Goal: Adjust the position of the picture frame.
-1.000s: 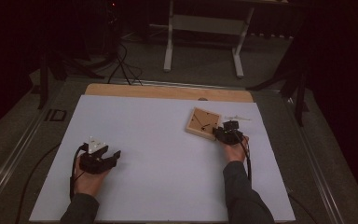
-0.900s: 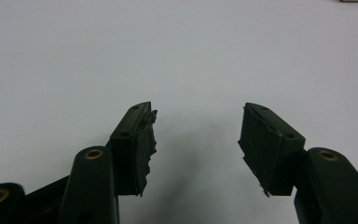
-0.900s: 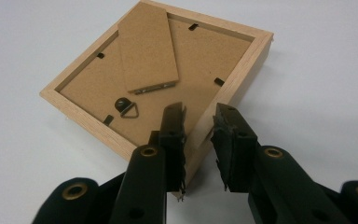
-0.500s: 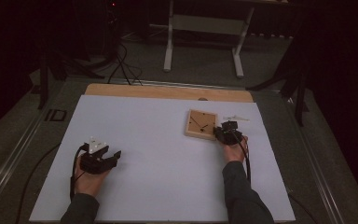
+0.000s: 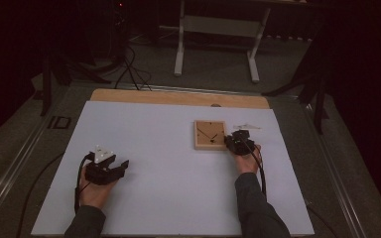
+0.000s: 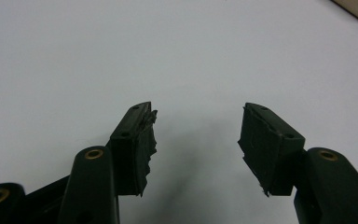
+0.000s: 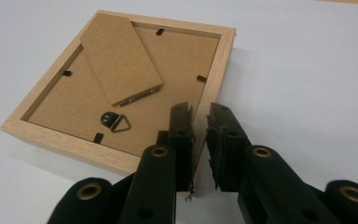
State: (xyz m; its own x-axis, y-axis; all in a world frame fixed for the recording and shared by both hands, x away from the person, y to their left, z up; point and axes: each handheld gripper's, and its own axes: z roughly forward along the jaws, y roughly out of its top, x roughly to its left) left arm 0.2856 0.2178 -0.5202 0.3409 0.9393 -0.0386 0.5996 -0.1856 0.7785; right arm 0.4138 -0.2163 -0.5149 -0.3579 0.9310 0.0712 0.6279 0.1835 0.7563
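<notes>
On the white table sheet [image 5: 168, 148], a wooden picture frame [image 7: 121, 88] is lying face down, the right gripper [image 7: 199, 122] having just been closing onto its side rail; the left gripper [image 6: 196, 135] is resting open, well apart.

Right claw [image 7: 199, 123] newly closed on picture frame [image 7: 121, 88] edge.

We're in a dim lab or studio: a white-covered table [image 5: 168, 148] under black curtains [image 5: 357, 44], cables [image 5: 129, 69] trailing on the grey floor beyond it, beside a metal stand [image 5: 218, 29].
</notes>
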